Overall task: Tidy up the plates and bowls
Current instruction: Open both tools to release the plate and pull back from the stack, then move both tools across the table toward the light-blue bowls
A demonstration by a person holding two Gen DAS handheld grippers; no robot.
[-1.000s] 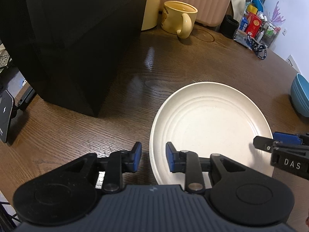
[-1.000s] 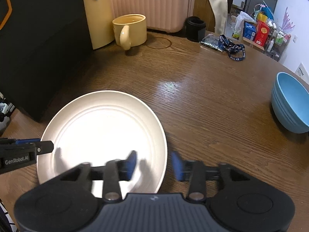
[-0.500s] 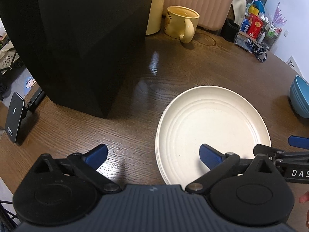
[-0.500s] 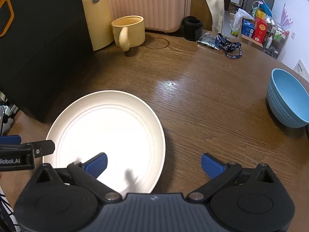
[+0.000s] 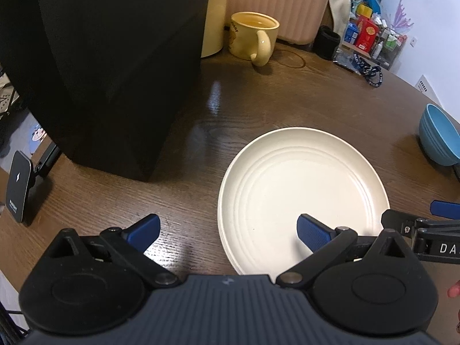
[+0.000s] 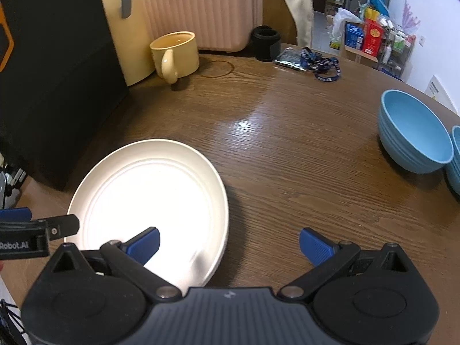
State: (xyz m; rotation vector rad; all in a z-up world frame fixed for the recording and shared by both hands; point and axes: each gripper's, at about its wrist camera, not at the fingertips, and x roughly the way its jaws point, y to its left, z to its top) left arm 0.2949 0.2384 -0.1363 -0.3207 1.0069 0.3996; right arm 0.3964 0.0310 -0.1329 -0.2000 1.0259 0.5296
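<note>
**Both grippers wide apart over the cream plate, nothing held**

Closest to the cameras: the left gripper [image 5: 228, 231] has its jaws spread wide. They've just been opening, and nothing is clamped between them. One blue pad sits over the bare wood, the other over the near-left part of the plate. Same deal with the right gripper [image 6: 229, 243]: jaws just been opening, now fully apart, empty, with its left pad over the plate's near-right part and its right pad over the table [image 6: 287, 155]. Each gripper's tip pokes into the edge of the other's view.

The cream plate [image 5: 304, 192] lies flat on the wooden table, right in front of both grippers. Looks like there may be a second rim under it, can't say for sure.

Left of the plate is a big black box [image 5: 109, 66], with a phone on a stand [image 5: 18, 189] at the table edge. Off to the right, well apart from the plate, sits a blue bowl [image 6: 414, 132], with another blue bowl [image 6: 455, 155] just beside it at the frame edge.

Further back: a yellow mug [image 6: 175, 54], a black cup [image 6: 266, 43], a blue lanyard [image 6: 323, 66], and behind them a pink suitcase [image 6: 198, 8].
</note>
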